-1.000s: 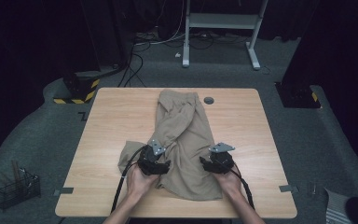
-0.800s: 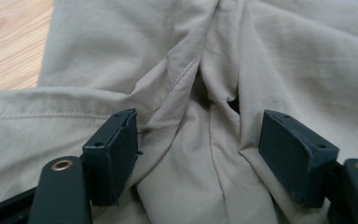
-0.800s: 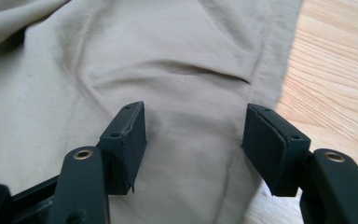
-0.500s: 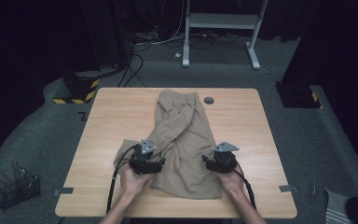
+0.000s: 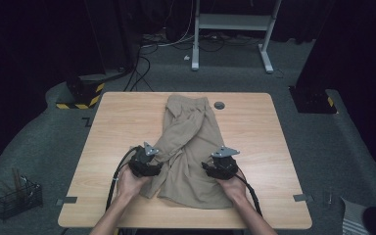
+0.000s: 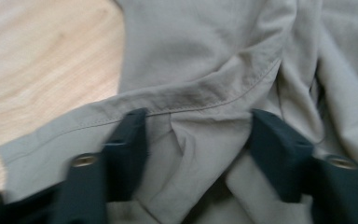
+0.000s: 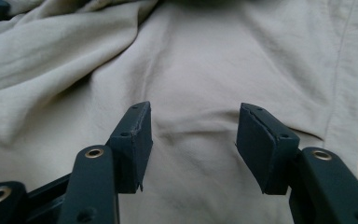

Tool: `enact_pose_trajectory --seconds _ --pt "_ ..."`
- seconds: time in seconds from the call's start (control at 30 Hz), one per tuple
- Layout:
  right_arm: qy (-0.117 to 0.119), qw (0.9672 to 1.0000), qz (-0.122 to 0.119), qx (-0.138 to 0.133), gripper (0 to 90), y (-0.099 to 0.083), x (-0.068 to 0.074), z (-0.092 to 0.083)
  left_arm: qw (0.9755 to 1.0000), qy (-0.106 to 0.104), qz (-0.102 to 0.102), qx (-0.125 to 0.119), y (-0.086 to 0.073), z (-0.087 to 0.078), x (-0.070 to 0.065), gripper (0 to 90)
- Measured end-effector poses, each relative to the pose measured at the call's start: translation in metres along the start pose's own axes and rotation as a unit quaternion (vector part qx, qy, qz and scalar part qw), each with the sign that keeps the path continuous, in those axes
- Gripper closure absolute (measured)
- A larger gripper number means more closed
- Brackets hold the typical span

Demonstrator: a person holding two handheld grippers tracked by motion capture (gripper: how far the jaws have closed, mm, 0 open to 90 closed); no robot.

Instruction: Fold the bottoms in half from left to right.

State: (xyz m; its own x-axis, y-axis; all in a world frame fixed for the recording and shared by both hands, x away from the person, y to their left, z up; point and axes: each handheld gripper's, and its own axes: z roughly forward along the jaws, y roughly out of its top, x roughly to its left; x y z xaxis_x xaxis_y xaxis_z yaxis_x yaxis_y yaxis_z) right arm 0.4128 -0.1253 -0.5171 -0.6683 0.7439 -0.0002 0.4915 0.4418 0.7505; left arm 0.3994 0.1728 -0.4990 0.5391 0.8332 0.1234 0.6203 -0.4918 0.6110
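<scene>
A pair of tan trousers point(image 5: 191, 142) lies crumpled along the middle of the wooden table point(image 5: 112, 127), one leg folded across the other. My left gripper point(image 5: 151, 160) rests on the cloth's near left edge. In the left gripper view its jaws point(image 6: 199, 121) have just been closing and stand astride a puckered fold beside a stitched hem point(image 6: 205, 105), still apart. My right gripper point(image 5: 217, 165) sits on the near right part. Its jaws point(image 7: 193, 112) have also been closing a little and press down on flat cloth point(image 7: 191, 60) with a slight wrinkle between them.
A small dark round disc point(image 5: 219, 105) lies on the table beyond the trousers. On the floor stand a wire basket point(image 5: 17, 198) at the near left, a yellow-and-black striped base point(image 5: 81, 95) and a white desk frame point(image 5: 230, 29) with cables.
Both hands have shifted a little to the left over the trousers. The left gripper's jaws stand narrower than before, and the cloth at the near left edge has bunched up.
</scene>
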Motion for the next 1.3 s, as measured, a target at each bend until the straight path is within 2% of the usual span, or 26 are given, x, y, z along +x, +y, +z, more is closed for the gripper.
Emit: enact_pose_trajectory --seconds 0.07,0.13,0.17,0.27,0.3,0.4,0.47,0.53,0.6,0.67,0.73,0.83,0.9,1.0,1.07,1.1,1.2,1.23,1.27,1.3 --pt "0.002 1.0000 0.003 0.007 45.0 -0.001 -0.002 0.004 0.9999 -0.011 -0.007 -0.001 0.001 0.000 0.003 66.0" --pt "0.002 0.9999 0.005 0.010 45.0 -0.003 -0.002 0.006 0.9996 -0.021 -0.015 -0.014 0.001 -0.005 0.006 81.8" --pt "0.001 0.9999 0.004 0.010 45.0 -0.003 -0.002 0.006 0.9990 -0.031 -0.022 -0.024 0.003 -0.010 0.006 85.3" --pt "-0.003 0.9999 -0.003 0.010 44.8 -0.003 -0.002 0.007 0.9956 -0.059 -0.038 -0.061 0.009 -0.027 0.007 87.9" --pt "-0.003 0.9999 -0.003 0.010 44.8 -0.003 -0.002 0.007 0.9930 -0.074 -0.045 -0.080 0.013 -0.034 0.006 88.0" --pt "-0.002 1.0000 -0.001 0.009 44.6 -0.003 -0.002 0.007 0.9871 -0.108 -0.053 -0.106 0.023 -0.043 0.000 88.1" --pt "-0.002 1.0000 -0.002 0.009 44.1 -0.003 -0.001 0.007 0.9825 -0.140 -0.057 -0.109 0.030 -0.036 -0.009 88.1" --pt "0.001 1.0000 -0.001 0.004 43.8 -0.002 0.001 0.002 0.9816 -0.150 -0.056 -0.104 0.032 -0.028 -0.015 88.0" --pt "0.005 1.0000 -0.007 -0.005 43.8 -0.001 0.004 -0.004 0.9800 -0.164 -0.067 -0.090 0.032 -0.012 -0.022 88.0" --pt "0.006 0.9999 -0.012 -0.006 43.8 0.000 0.006 -0.008 0.9799 -0.168 -0.074 -0.077 0.031 0.002 -0.025 88.0" --pt "0.008 0.9999 -0.015 0.001 43.9 -0.001 0.008 -0.007 0.9816 -0.162 -0.075 -0.068 0.031 0.013 -0.026 88.0" --pt "0.003 0.9996 -0.017 0.021 43.1 -0.003 0.007 0.004 0.9824 -0.153 -0.085 -0.064 0.033 0.022 -0.023 88.0" --pt "0.000 0.9999 -0.011 0.012 44.2 -0.002 0.006 0.008 0.9844 -0.142 -0.086 -0.058 0.036 0.028 -0.019 88.0" --pt "-0.002 0.9998 -0.014 0.012 44.3 0.007 0.003 0.018 0.9849 -0.134 -0.097 -0.052 0.043 0.036 -0.012 88.1" --pt "-0.004 0.9999 -0.011 0.012 44.2 0.013 0.000 0.024 0.9836 -0.134 -0.104 -0.062 0.049 0.034 -0.009 88.2" --pt "-0.003 0.9999 -0.010 0.013 44.2 0.015 -0.001 0.027 0.9831 -0.136 -0.099 -0.073 0.051 0.028 -0.010 88.2" --pt "-0.001 0.9999 -0.010 0.013 43.0 0.017 -0.001 0.029 0.9793 -0.150 -0.083 -0.108 0.060 0.006 -0.021 88.2" --pt "0.002 0.9999 -0.009 0.014 42.3 0.017 0.000 0.029 0.9782 -0.155 -0.077 -0.116 0.063 0.002 -0.024 88.2" --pt "0.005 0.9999 -0.007 0.013 41.9 0.016 0.000 0.029 0.9753 -0.167 -0.074 -0.124 0.067 -0.002 -0.030 88.2" --pt "0.010 0.9999 -0.002 0.012 41.7 0.016 0.000 0.028 0.9742 -0.173 -0.071 -0.127 0.071 -0.002 -0.035 88.1"
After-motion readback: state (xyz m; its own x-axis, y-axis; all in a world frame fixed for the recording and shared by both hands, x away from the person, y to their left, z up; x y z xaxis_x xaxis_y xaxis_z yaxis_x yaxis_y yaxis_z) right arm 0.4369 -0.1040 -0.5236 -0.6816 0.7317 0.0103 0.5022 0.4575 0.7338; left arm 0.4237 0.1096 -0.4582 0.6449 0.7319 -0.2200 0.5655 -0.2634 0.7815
